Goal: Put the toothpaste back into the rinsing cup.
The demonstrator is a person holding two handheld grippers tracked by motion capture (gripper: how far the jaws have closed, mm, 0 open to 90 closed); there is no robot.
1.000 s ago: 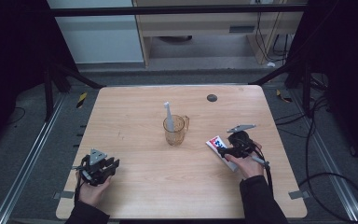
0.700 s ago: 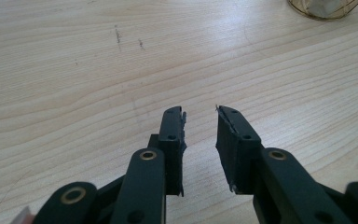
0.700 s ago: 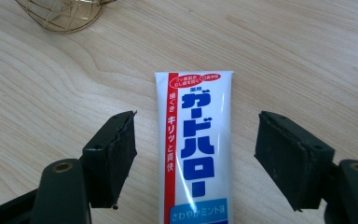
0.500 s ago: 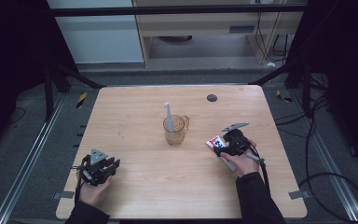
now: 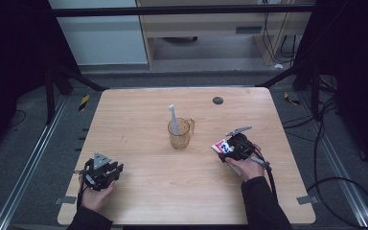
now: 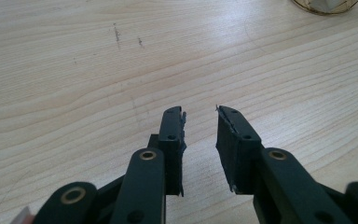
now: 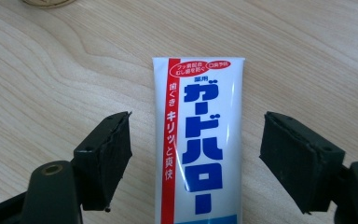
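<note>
A: What has changed in the high view?

B: Your right gripper has slid left from where it was a second ago and now sits over the toothpaste tube, which lies flat on the surface to the right of the glass mug holding a toothbrush. I judge you are lined up to grasp. Your left gripper has stayed put near the front left edge.

A: And the left gripper view?

B: Its fingers stand a little apart over bare wood, holding nothing.

A: The right gripper view?

B: Your fingers are spread wide on either side of the tube, not touching it. The tube is white with a red stripe down one side and bold blue Japanese lettering; its flat crimped end points away from you.
</note>
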